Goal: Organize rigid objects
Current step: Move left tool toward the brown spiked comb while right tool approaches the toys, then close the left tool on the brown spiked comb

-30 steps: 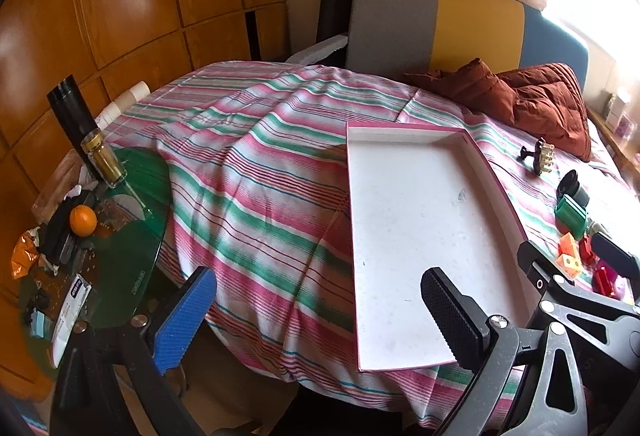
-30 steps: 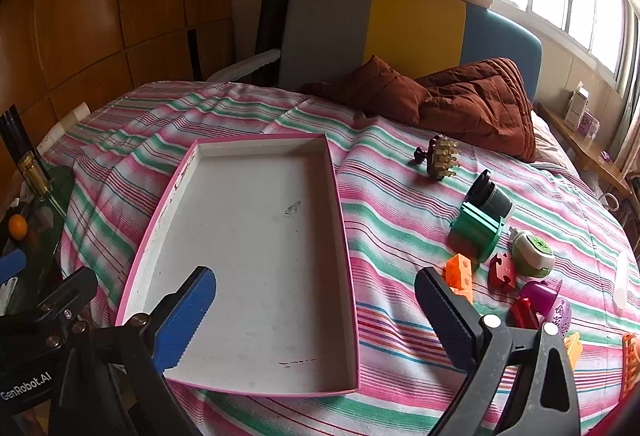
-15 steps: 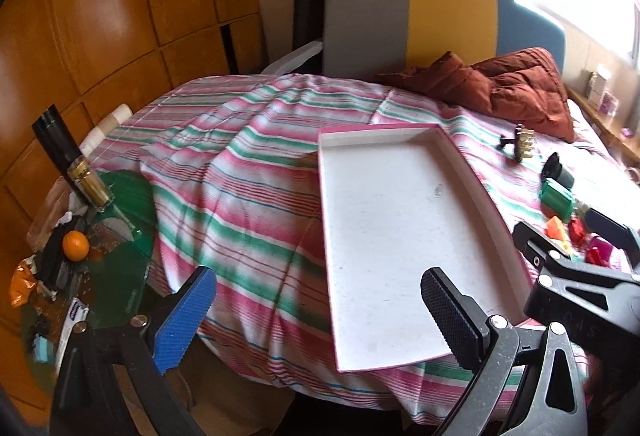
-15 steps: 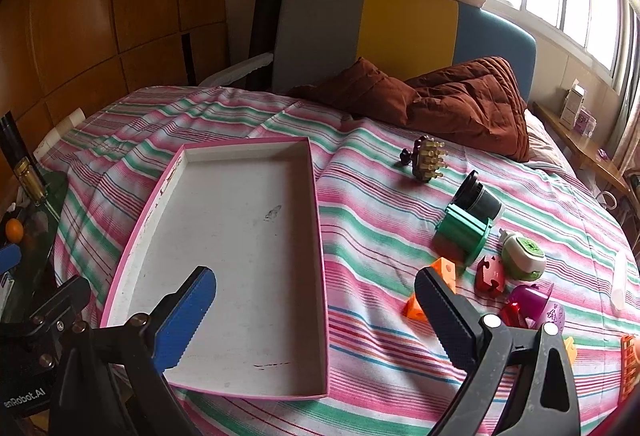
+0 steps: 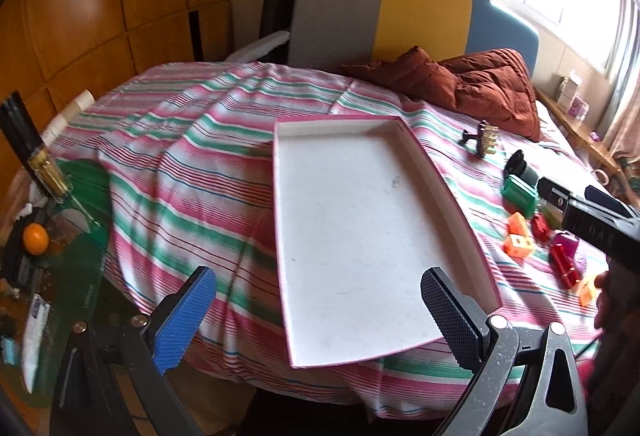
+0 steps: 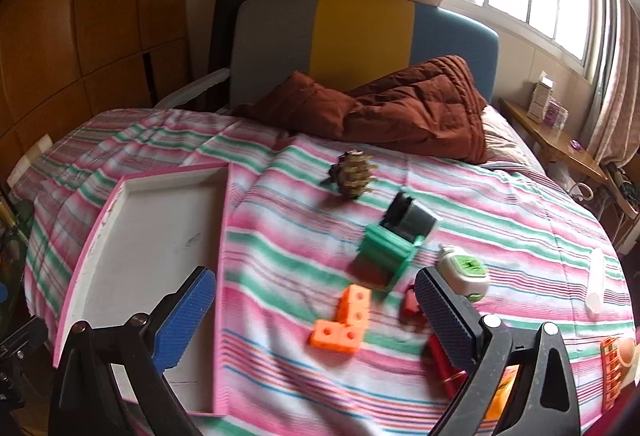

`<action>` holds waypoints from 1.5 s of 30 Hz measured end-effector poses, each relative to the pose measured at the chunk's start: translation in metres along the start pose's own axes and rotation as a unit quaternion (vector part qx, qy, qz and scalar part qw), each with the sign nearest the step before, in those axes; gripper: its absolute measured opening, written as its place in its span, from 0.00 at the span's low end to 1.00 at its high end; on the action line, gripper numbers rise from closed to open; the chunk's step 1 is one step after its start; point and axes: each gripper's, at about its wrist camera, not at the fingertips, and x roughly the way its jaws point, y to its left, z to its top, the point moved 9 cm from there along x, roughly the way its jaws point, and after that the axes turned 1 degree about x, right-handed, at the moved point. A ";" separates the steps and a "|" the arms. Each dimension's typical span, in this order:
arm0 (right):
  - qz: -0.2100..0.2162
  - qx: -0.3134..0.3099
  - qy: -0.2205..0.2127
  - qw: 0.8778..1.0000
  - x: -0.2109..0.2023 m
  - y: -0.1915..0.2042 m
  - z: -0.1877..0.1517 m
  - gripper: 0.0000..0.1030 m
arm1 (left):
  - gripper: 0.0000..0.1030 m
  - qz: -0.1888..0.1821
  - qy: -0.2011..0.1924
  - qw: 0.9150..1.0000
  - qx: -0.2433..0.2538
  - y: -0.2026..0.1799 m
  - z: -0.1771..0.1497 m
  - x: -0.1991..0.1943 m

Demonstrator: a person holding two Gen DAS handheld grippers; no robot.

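A white tray with a pink rim [image 5: 360, 220] lies empty on the striped bed; it also shows in the right wrist view [image 6: 152, 248]. Small rigid toys lie to its right: an orange holed block [image 6: 344, 320], a green block [image 6: 386, 254], a black cup [image 6: 408, 220], a white and green piece [image 6: 464, 270], a spiky gold piece [image 6: 354, 172] and red pieces [image 6: 412, 306]. My left gripper [image 5: 316, 312] is open and empty over the tray's near end. My right gripper [image 6: 316, 312] is open and empty, just short of the orange block.
A brown quilt [image 6: 400, 112] lies at the headboard. A green glass side table [image 5: 52, 256] with a bottle, an orange and clutter stands left of the bed. A wooden shelf [image 6: 560, 140] runs under the window at the right.
My right gripper has moved right, from over the tray toward the toys. My left gripper has shifted right, so the tray sits more centrally before it.
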 end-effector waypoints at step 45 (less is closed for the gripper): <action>-0.008 0.262 0.014 0.965 0.037 -0.202 0.002 0.99 | 0.82 -0.121 0.079 0.972 0.186 -0.281 0.163 0.234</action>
